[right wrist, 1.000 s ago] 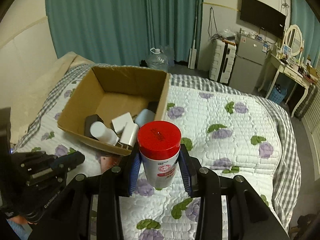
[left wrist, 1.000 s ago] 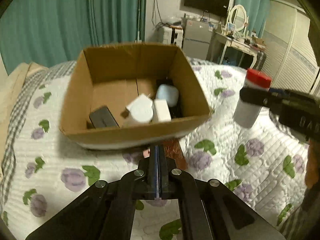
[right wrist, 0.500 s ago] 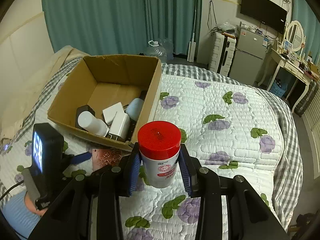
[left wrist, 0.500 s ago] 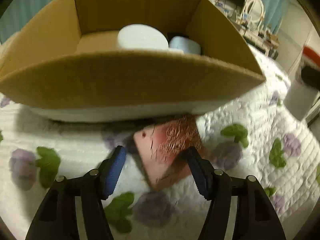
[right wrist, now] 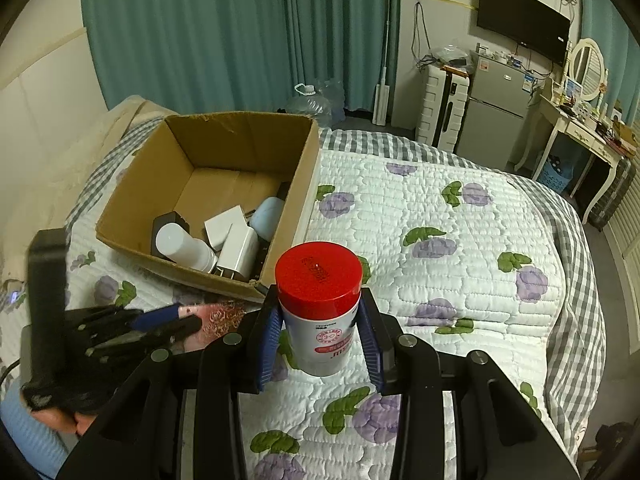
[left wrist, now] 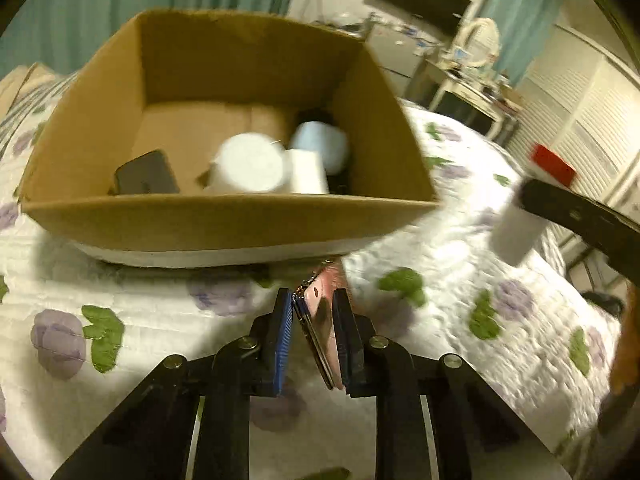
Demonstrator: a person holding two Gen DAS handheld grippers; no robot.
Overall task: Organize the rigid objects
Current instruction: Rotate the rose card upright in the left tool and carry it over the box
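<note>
Between the left gripper's [left wrist: 314, 316] fingers sits a thin pink card [left wrist: 318, 312], clamped on edge just above the quilted bed [left wrist: 460, 320], close to the near wall of the cardboard box [left wrist: 224, 220]. Off to the right, the right gripper [right wrist: 320, 326] squeezes a white bottle [right wrist: 322, 336] with a red cap, held upright over the bed beside the box's corner.

The white bottle [right wrist: 319, 312] with a red cap [right wrist: 318, 273] stands upright in the air above the bed, held at its sides, near the front right corner of the cardboard box [right wrist: 136, 184]. The flat pink case [left wrist: 320, 316] with a curly copper pattern is held on its edge, tilted, just in front of the box. The open box already contains a white bottle [right wrist: 184, 246], white chargers [right wrist: 236, 250], a pale blue item [right wrist: 267, 212] and a dark box [right wrist: 166, 224].
</note>
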